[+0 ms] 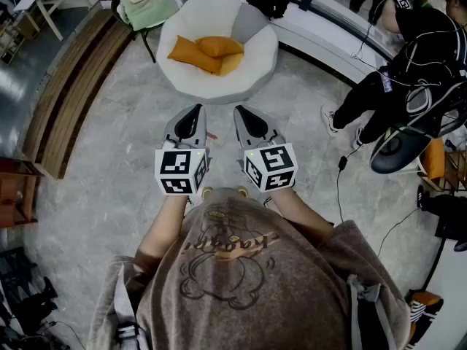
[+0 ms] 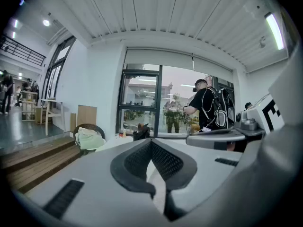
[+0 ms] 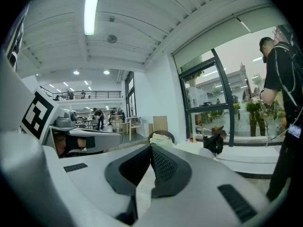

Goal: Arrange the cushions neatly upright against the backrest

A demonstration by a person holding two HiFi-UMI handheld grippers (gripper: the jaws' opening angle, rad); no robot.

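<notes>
I see the left gripper (image 1: 194, 109) and right gripper (image 1: 241, 111) with fingers closed and empty, over open floor (image 1: 109, 173). The orange cushions (image 1: 206, 53) lie heaped in the round white chair (image 1: 219, 86) ahead, with wooden steps (image 1: 69, 100) on the left and a person (image 1: 416, 57) on the right. Only the gripper views show the window (image 2: 142, 103).

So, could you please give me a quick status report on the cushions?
Left gripper and right gripper shut, empty, short of the chair. Orange cushions lying on its seat. Nothing in between.

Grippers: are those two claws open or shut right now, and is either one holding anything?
Left gripper: shut, holding nothing.
Right gripper: shut, holding nothing.
</notes>
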